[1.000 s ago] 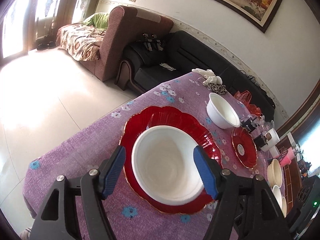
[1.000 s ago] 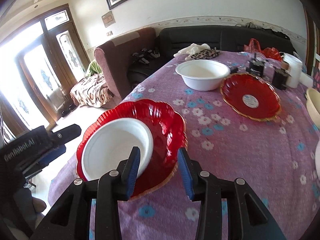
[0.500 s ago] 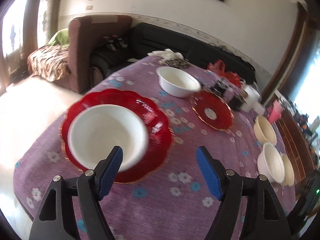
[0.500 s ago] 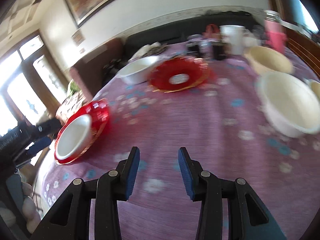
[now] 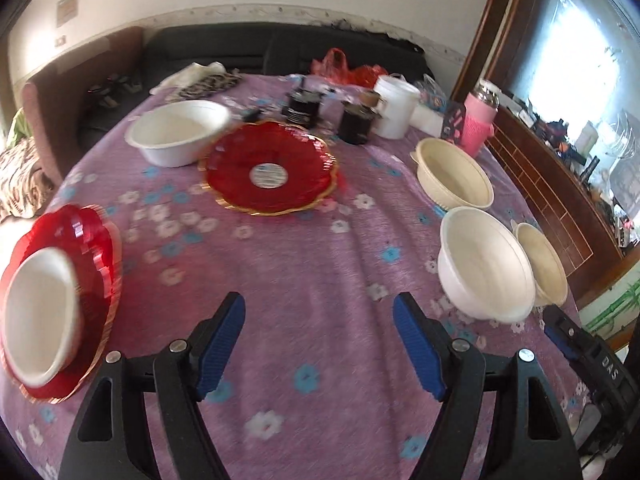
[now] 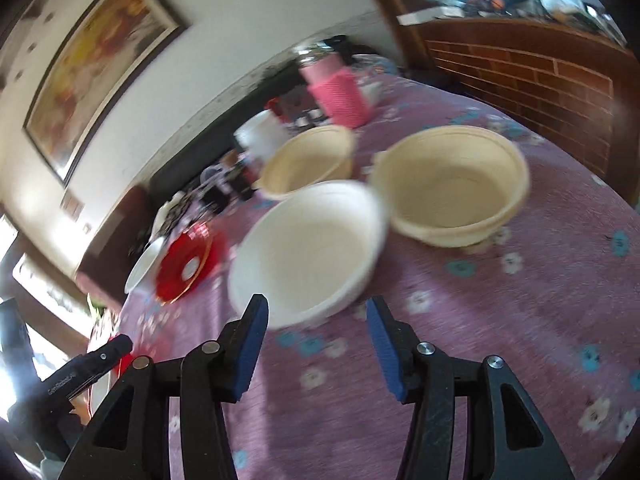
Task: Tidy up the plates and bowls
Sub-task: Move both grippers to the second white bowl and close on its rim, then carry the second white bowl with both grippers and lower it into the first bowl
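Note:
A white bowl (image 5: 38,312) sits on a large red plate (image 5: 92,240) at the table's left edge. A second red plate (image 5: 270,168) lies mid-table, with a white bowl (image 5: 178,132) behind it. At the right stand a white bowl (image 5: 484,264) and two cream bowls (image 5: 454,172) (image 5: 542,260). My left gripper (image 5: 319,320) is open and empty above the cloth. My right gripper (image 6: 316,320) is open and empty, just in front of the white bowl (image 6: 308,248); the cream bowls (image 6: 452,184) (image 6: 308,160) lie beyond it.
A purple flowered cloth (image 5: 312,264) covers the table. At the back stand a pink flask (image 5: 478,120), a white tub (image 5: 394,106), dark jars (image 5: 354,124) and a red bag (image 5: 344,68). A brick-patterned cabinet (image 6: 532,76) borders the right side.
Both grippers swung right, away from the bowl on the large red plate. The right gripper now faces the white and cream bowls at the right. Both stayed open.

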`<state>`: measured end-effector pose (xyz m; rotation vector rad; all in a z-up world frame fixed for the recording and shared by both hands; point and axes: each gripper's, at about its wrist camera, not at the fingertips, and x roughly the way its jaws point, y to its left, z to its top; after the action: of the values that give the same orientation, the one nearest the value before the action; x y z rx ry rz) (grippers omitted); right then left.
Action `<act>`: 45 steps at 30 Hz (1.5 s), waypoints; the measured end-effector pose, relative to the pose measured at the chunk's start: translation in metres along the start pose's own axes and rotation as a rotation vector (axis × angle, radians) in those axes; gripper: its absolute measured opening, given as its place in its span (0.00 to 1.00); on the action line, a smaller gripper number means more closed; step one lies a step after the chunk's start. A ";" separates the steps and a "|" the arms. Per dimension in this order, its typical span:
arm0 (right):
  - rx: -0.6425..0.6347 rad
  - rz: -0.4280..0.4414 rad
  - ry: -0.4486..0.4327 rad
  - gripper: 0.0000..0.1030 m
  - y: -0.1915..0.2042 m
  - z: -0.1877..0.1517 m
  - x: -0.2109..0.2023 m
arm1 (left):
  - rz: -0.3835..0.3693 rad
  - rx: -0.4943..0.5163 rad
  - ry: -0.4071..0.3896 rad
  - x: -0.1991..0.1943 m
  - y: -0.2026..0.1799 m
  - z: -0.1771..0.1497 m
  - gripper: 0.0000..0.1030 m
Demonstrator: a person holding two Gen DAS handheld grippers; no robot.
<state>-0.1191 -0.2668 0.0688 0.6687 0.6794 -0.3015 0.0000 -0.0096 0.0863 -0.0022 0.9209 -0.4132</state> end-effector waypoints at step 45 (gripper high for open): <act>-0.048 -0.063 0.043 0.20 -0.018 0.022 0.076 | -0.126 0.164 0.199 0.123 -0.119 0.024 0.14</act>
<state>-0.0600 -0.2986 0.0226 0.6102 0.7477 -0.3291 0.0431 -0.1658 0.0272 0.1336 1.0840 -0.6134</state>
